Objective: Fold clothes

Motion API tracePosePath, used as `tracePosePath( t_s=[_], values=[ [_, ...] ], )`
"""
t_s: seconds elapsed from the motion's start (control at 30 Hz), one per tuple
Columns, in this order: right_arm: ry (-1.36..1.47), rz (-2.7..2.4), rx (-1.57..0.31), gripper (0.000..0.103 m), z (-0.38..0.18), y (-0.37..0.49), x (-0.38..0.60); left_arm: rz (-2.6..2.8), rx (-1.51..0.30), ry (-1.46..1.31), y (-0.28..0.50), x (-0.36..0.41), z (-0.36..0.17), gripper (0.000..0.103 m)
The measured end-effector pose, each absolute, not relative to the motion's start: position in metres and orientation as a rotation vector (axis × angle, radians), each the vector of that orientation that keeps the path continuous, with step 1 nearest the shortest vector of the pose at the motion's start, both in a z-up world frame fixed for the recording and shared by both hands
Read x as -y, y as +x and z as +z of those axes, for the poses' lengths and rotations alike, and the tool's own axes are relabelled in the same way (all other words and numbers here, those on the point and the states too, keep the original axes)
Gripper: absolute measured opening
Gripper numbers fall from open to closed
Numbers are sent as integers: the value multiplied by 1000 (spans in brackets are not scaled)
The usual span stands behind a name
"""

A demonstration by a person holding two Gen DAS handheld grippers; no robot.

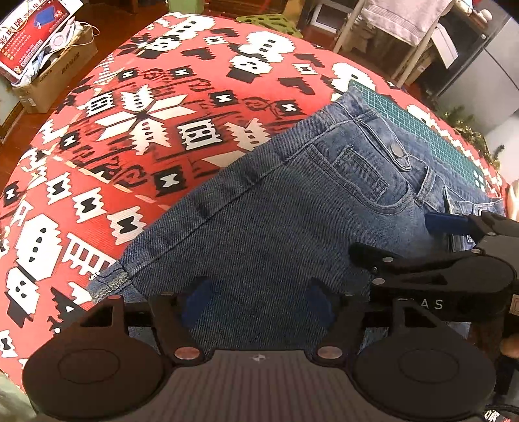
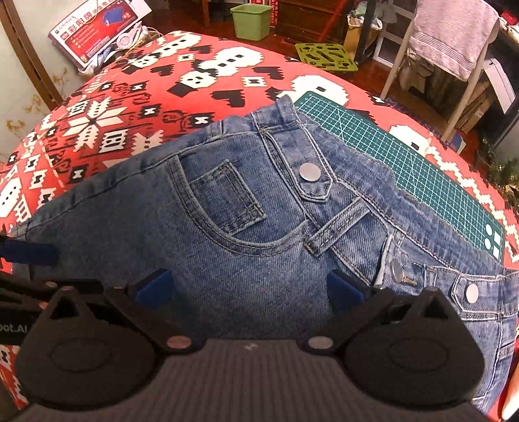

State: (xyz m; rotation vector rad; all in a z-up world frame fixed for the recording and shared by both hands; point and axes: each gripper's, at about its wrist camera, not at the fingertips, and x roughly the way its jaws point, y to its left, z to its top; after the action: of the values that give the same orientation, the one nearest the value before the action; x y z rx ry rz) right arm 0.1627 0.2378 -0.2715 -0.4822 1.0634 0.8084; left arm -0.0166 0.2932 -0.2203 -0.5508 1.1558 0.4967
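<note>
A pair of blue jeans (image 1: pixel 275 220) lies folded on the red patterned tablecloth (image 1: pixel 129 130), waistband and metal button (image 2: pixel 309 171) toward the far right. My left gripper (image 1: pixel 258 303) hovers just over the denim near the folded leg's hem, open, blue pads apart with nothing between them. My right gripper (image 2: pixel 248 289) stands open over the hip below the coin pocket (image 2: pixel 227 198). In the left wrist view the right gripper (image 1: pixel 460 227) sits at the right edge, one blue pad (image 1: pixel 446 223) showing. A blue pad of the left gripper (image 2: pixel 29 253) shows at the left of the right wrist view.
A green cutting mat (image 2: pixel 405 162) lies under the waistband at the far right. Beyond the table stand a cardboard box with a red package (image 1: pixel 32 42), a green bin (image 2: pixel 251 19), a green stool (image 2: pixel 326 56) and a chair draped with a towel (image 2: pixel 454 35).
</note>
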Motion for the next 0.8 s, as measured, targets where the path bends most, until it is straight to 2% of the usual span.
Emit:
tracePosePath(
  t_s=[0.07,0.1,0.13,0.23,0.4,0.8],
  values=[
    [-477,809,-1058,103,-271,163,-237,496,-1149,-550,-17,-293,-221,70],
    [-474,811,-1050,103,-272,163,-236,485,-1144,-553,-17,-294,-221,75],
    [-472,814,-1043,103,-271,163,-236,474,-1145,-559,-17,-295,-222,84],
    [-466,818,-1030,103,-271,161,-234,464,-1183,-577,-16,-299,-227,103],
    [-478,819,-1036,103,-271,162,-236,450,-1220,-566,-12,-302,-228,103],
    [-493,812,-1064,103,-271,165,-239,497,-1140,-586,-24,-301,-227,103]
  ],
)
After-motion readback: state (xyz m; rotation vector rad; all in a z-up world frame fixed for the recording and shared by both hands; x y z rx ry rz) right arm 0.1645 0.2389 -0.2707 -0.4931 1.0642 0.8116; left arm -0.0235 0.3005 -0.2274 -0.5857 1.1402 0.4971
